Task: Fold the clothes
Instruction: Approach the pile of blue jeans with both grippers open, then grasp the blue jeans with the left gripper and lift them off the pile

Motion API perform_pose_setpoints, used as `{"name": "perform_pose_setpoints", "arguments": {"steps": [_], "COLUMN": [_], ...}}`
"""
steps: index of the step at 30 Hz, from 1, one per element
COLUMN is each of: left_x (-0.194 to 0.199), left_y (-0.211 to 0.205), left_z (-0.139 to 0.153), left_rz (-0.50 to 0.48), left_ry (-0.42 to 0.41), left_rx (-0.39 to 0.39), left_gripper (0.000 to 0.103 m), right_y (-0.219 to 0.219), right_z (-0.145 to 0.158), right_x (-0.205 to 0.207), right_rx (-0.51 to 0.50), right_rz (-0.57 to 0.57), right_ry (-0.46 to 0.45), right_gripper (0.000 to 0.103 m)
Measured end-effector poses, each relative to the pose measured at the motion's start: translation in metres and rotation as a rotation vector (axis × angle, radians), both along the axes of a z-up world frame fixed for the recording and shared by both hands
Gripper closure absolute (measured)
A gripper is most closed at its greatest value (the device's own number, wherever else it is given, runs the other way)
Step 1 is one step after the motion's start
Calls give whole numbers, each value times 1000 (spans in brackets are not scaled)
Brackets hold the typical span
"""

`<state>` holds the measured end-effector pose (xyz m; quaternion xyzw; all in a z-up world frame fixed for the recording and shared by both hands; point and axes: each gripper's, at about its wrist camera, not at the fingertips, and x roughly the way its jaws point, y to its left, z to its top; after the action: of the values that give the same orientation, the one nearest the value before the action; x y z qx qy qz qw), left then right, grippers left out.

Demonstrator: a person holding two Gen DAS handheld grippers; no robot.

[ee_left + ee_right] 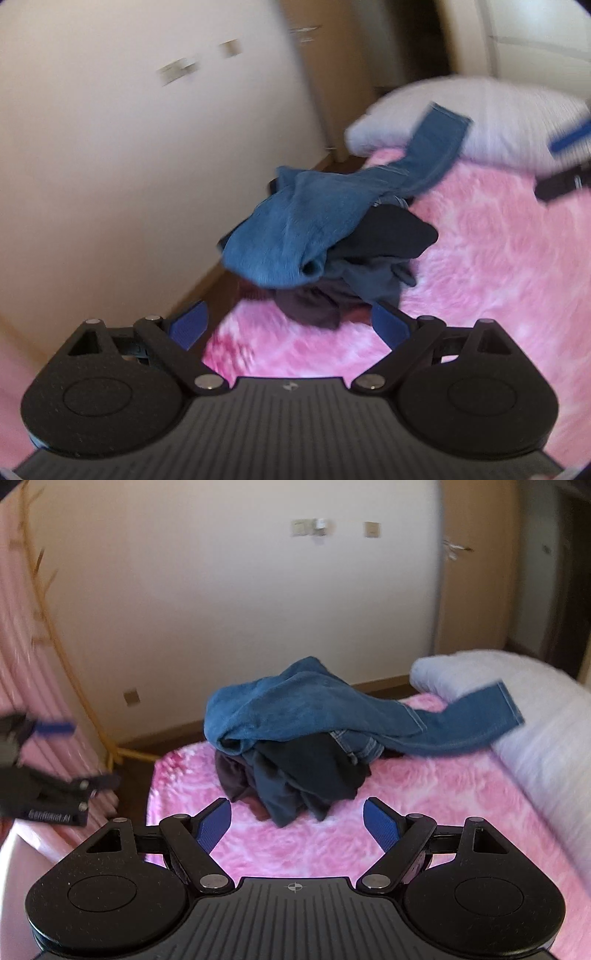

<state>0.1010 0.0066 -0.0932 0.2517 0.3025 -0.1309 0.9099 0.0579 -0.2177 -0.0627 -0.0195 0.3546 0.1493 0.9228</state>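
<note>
A heap of crumpled clothes is seen on a fluffy pink patterned blanket (424, 797) that covers a bed. Uppermost in the heap are blue denim jeans (295, 705), bunched at one end, with one leg (476, 716) stretched out so that its hem rests against a pale lilac pillow (517, 716) at the head of the bed. Beneath the jeans, a black garment (306, 764), a dark grey-blue garment (284, 797) and a dark brown garment (232, 779) are piled together, touching one another and the blanket.

The right gripper (297, 825), black with blue pads, is held above the blanket just short of the pile; its jaws are spread wide and nothing is gripped between them. The left gripper (288, 326) is likewise held with its jaws wide apart, the dark lower edge of the pile lying near the gap, though no pad is seen pressing on cloth. In the right wrist view the left gripper appears blurred at the left edge, beside the bed. A cream wall (221, 609) with small switch plates (310, 527) stands behind the bed, and a tan wooden door (476, 583) is seen beside the wall.
</note>
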Motion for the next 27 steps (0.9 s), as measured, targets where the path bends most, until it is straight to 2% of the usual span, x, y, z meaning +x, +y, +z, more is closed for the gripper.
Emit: {"name": "perform_pose_setpoints", "arguments": {"steps": [4,10,12,14,16,18,20,24,26,27], "left_x": [72,175,200,217,219,219,222,249,267,275], "left_y": [-2,-15,-17,-17,-17,-15,-7,26,46,54], "left_z": [-40,-100,-114,-123,-124,-122,-108,-58,-33,-24], "left_rz": [-150,-283,-308,-349,-439,-504,-495,-364,-317,-309], "left_ry": [14,88,123,151,134,124,111,151,141,130], "left_rx": [61,62,68,88,142,165,96,-219,-339,-374], "left_gripper": [10,18,31,38,52,84,95,97,98,98], "right_y": [21,38,38,35,30,27,25,28,35,39], "right_z": [-22,-61,-73,-84,-92,-101,-107,-115,-122,-126], "right_x": [57,160,189,214,235,252,267,286,294,298], "right_rx": [-64,-95,-96,-89,-78,-75,-62,-36,-75,-99], "right_rz": [20,-16,-41,-73,-98,-101,-99,-103,-73,-51], "right_ry": [41,136,161,188,216,237,253,258,255,255], "right_gripper": [21,21,21,21,21,21,21,21,21,21]}}
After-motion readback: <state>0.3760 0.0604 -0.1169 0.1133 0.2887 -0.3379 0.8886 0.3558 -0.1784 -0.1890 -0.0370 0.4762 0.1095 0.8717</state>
